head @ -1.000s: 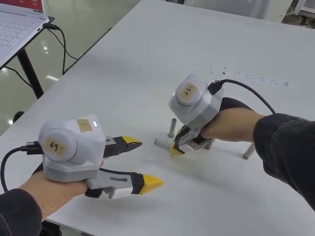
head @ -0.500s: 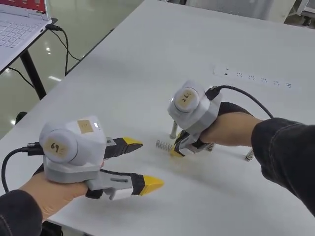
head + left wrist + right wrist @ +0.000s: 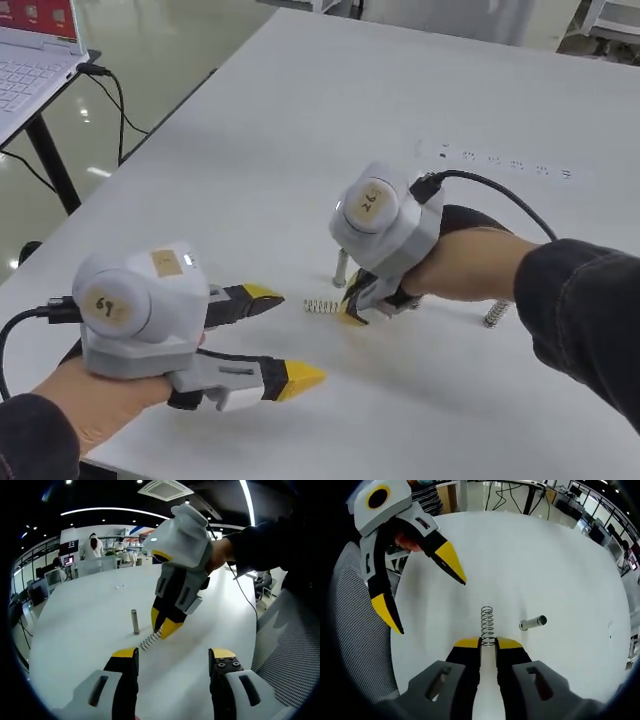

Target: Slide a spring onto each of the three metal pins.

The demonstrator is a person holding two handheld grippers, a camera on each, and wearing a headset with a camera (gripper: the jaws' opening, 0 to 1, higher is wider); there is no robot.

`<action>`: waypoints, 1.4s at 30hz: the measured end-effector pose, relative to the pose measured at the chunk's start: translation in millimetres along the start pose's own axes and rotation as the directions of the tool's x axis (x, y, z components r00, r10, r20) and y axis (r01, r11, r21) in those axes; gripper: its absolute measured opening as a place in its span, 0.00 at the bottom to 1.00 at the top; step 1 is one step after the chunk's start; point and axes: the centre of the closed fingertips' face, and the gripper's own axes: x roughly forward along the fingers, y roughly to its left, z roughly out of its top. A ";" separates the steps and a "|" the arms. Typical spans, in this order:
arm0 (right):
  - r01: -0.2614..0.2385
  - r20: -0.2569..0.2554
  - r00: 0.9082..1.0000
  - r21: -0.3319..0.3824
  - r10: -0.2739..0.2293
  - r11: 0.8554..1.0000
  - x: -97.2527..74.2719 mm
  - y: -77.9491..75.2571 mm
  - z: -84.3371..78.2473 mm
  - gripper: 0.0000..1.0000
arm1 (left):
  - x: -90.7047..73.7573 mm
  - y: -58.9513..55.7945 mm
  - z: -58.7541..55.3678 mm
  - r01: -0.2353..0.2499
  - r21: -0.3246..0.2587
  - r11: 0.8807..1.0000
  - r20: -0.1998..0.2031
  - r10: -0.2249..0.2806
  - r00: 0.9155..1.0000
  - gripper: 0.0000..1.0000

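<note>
My right gripper (image 3: 352,308) is shut on one end of a small coil spring (image 3: 320,306), which sticks out toward my left gripper, low over the white table. A bare metal pin (image 3: 341,268) stands upright just behind the spring. In the right gripper view the spring (image 3: 487,622) juts straight out from the closed jaws, with the pin (image 3: 533,623) to its right. Another pin with a spring on it (image 3: 493,313) stands beyond the right hand. My left gripper (image 3: 283,336) hovers open and empty at the near left, looking at the spring (image 3: 148,640) and the pin (image 3: 135,621).
A white power strip (image 3: 495,160) lies farther back on the table (image 3: 300,120). The table's left edge runs diagonally, with a laptop (image 3: 30,50) on a stand beyond it. The right gripper's cable trails over the right hand.
The head camera has shifted. The right gripper has stayed shut on the spring and tilted a little more upright beside the bare pin. The left gripper has hardly moved.
</note>
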 end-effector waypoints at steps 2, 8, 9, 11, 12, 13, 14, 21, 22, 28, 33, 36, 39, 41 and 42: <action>-0.010 0.008 1.000 0.011 0.010 1.000 -6.0 4.2 0.0 0.12 | -0.7 -0.9 1.3 0.002 0.006 1.000 0.001 -0.002 1.000 0.54; -0.023 0.029 0.999 -0.001 0.023 1.000 -31.1 16.1 -1.1 0.12 | -0.2 -3.7 5.8 0.012 0.031 0.999 -0.001 -0.012 1.000 0.53; -0.024 0.032 0.999 -0.001 0.024 1.000 -34.2 17.5 -1.6 0.12 | 0.6 -4.5 6.8 0.015 0.035 0.999 -0.001 -0.015 1.000 0.53; -0.025 0.034 0.999 -0.001 0.025 1.000 -41.2 20.6 -3.6 0.12 | 2.3 -7.3 10.4 0.024 0.046 0.999 0.002 -0.024 1.000 0.53; -0.026 0.036 0.999 0.000 0.026 1.000 -45.4 22.6 -4.5 0.12 | 3.2 -9.2 12.2 0.030 0.054 0.998 0.002 -0.030 1.000 0.53; -0.025 0.037 0.999 -0.002 0.025 1.000 -46.8 23.4 -5.0 0.12 | 3.9 -10.7 13.4 0.034 0.060 0.998 0.001 -0.034 0.999 0.52; -0.024 0.037 0.999 -0.004 0.024 1.000 -50.7 25.4 -6.5 0.12 | 4.4 -12.1 14.8 0.039 0.065 0.997 0.002 -0.039 0.999 0.52; -0.029 0.058 0.998 0.004 0.029 1.000 -71.0 38.0 -12.1 0.12 | 10.8 -24.6 23.0 0.084 0.112 0.990 -0.006 -0.084 0.996 0.48; -0.030 0.056 0.998 0.005 0.030 1.000 -72.4 39.4 -13.4 0.12 | 11.9 -26.6 24.5 0.091 0.118 0.989 -0.006 -0.091 0.996 0.48; -0.053 0.059 0.997 0.022 0.051 0.998 -83.4 49.7 -21.0 0.12 | 17.2 -38.8 30.9 0.129 0.159 0.979 -0.007 -0.130 0.992 0.43; -0.098 0.066 0.993 0.037 0.095 0.995 -90.5 60.8 -24.2 0.12 | 20.5 -51.1 31.8 0.172 0.191 0.967 -0.011 -0.173 0.985 0.36; -0.116 0.053 0.992 0.030 0.114 0.993 -91.1 66.3 -28.7 0.12 | 21.3 -56.3 31.8 0.191 0.201 0.961 -0.011 -0.193 0.981 0.32; -0.135 0.047 0.990 0.028 0.134 0.990 -91.8 71.3 -30.8 0.12 | 21.3 -62.3 31.8 0.213 0.212 0.954 -0.012 -0.216 0.976 0.29; -0.143 0.042 0.989 0.026 0.142 0.989 -92.0 73.4 -31.6 0.12 | 21.1 -64.6 31.6 0.223 0.221 0.949 -0.012 -0.226 0.974 0.26; -0.147 0.040 0.989 0.026 0.146 0.989 -92.0 74.4 -31.5 0.12 | 21.1 -65.5 31.7 0.226 0.228 0.947 -0.012 -0.230 0.973 0.24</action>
